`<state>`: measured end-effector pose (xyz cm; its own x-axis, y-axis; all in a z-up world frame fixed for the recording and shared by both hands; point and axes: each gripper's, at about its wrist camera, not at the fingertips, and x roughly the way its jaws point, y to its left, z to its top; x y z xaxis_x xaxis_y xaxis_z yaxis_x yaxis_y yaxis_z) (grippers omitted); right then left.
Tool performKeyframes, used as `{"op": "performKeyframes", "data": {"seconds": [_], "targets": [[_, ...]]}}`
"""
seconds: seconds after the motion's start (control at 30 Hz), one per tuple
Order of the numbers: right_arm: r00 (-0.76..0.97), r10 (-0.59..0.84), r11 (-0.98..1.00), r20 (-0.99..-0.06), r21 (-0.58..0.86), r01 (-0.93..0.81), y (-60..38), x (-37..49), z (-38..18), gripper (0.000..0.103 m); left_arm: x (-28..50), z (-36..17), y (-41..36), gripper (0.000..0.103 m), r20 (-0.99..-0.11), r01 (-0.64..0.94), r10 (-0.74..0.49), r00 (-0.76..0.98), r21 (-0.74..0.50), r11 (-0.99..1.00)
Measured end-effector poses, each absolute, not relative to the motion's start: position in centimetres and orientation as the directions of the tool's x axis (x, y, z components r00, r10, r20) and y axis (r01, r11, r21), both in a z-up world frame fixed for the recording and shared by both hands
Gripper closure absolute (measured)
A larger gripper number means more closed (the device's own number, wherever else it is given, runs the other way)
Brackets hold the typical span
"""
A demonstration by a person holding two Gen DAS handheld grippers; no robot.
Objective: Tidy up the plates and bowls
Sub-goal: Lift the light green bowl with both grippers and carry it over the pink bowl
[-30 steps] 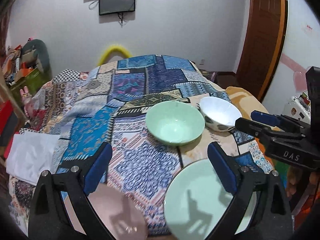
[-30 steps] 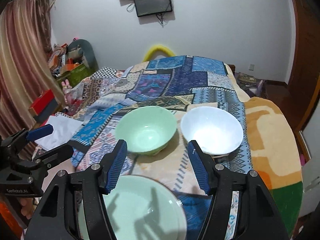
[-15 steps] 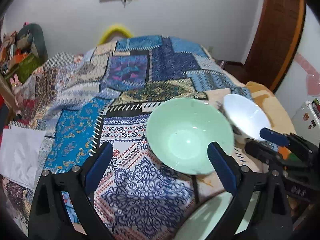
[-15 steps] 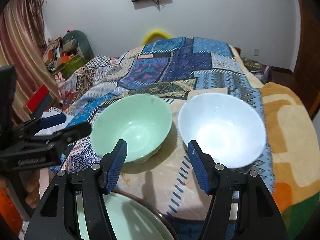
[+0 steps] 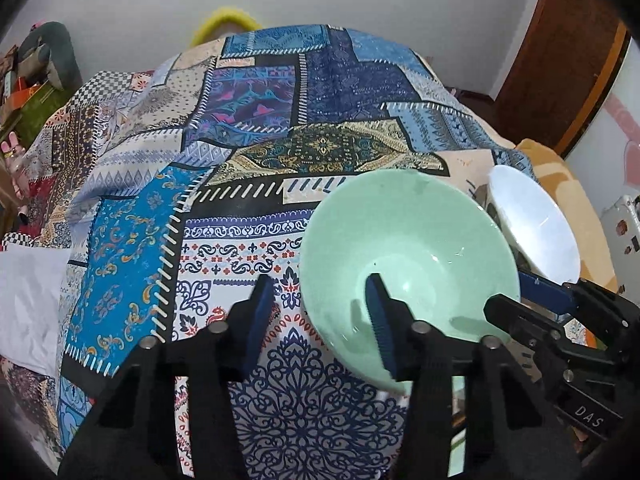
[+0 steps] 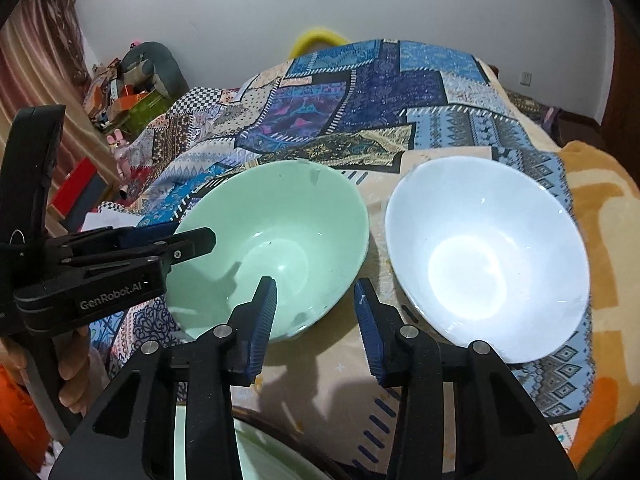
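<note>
A pale green bowl (image 5: 408,256) (image 6: 272,248) stands on the patchwork cloth beside a white bowl (image 6: 488,260) (image 5: 536,224) on its right. My left gripper (image 5: 320,312) (image 6: 188,236) straddles the green bowl's near-left rim, one finger inside and one outside. Its jaws are closing, and a gap still shows at the outer pad. My right gripper (image 6: 316,304) (image 5: 516,292) straddles the same bowl's right rim, between the two bowls. Its jaws are closing too, with the pads not visibly pressing. A pale green plate (image 6: 256,456) lies under the right gripper.
The patchwork cloth (image 5: 256,208) covers a round table. White paper (image 5: 28,296) lies at its left edge. Clutter (image 6: 128,92) sits on the floor at the left, a wooden door (image 5: 560,52) on the right. A person's hand (image 6: 76,380) holds the left gripper.
Both grippers came forward and down onto the green bowl, and their jaws narrowed around its rim. The plates slid out toward the bottom of the views.
</note>
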<state>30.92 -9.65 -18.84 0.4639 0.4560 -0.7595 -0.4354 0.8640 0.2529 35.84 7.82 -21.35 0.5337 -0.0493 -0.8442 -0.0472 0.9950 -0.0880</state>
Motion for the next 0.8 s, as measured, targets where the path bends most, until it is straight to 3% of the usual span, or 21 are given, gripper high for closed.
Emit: {"op": "performKeyframes", "data": {"seconds": [0.2,0.8], "targets": [[0.464,0.441,0.870,-0.768,0.240,-0.430,-9.2,31.3,-19.6,0.071,36.6,-22.3,7.7,0.076,-0.859,-0.034,-0.088,0.505,-0.122,0.992],[0.486,0.433,0.879,-0.759,0.234,-0.416,-9.5,29.8,-17.8,0.073,34.1,-21.1,6.7,0.076,-0.854,-0.011,-0.082,0.514,-0.103,0.995]]}}
